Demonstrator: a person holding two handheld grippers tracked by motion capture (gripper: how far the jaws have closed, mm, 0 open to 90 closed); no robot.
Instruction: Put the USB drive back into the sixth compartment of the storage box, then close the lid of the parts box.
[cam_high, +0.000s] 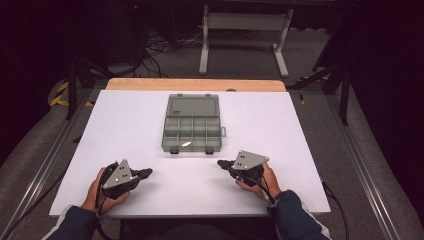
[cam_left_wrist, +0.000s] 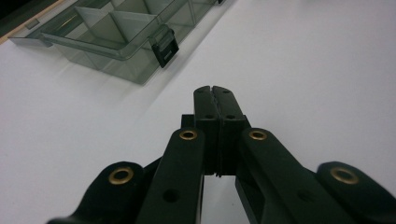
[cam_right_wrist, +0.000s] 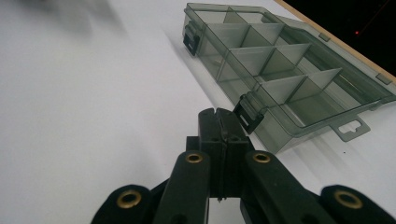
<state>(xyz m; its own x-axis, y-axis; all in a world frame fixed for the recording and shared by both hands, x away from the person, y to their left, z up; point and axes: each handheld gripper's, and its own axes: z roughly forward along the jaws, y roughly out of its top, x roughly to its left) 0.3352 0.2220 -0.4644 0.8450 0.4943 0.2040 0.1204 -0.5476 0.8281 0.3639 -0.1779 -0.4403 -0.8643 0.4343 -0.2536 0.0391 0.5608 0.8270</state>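
open clear compartment box (cam_high: 192, 124) on white table (cam_high: 125, 125), left gripper (cam_high: 148, 173) and right gripper (cam_high: 220, 163) near its front, jaws pressed together, empty

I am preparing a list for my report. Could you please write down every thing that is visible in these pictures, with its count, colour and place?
organizer box: one, clear grey, lid open, centre of the table
latches: two, black, on the box's near edge
small pale item: one, in a near compartment; too small to identify
table: one, white top, wooden far edge
left gripper: one, black, jaws shut, near left
right gripper: one, black, jaws shut, near right
hands: two, each holding a gripper
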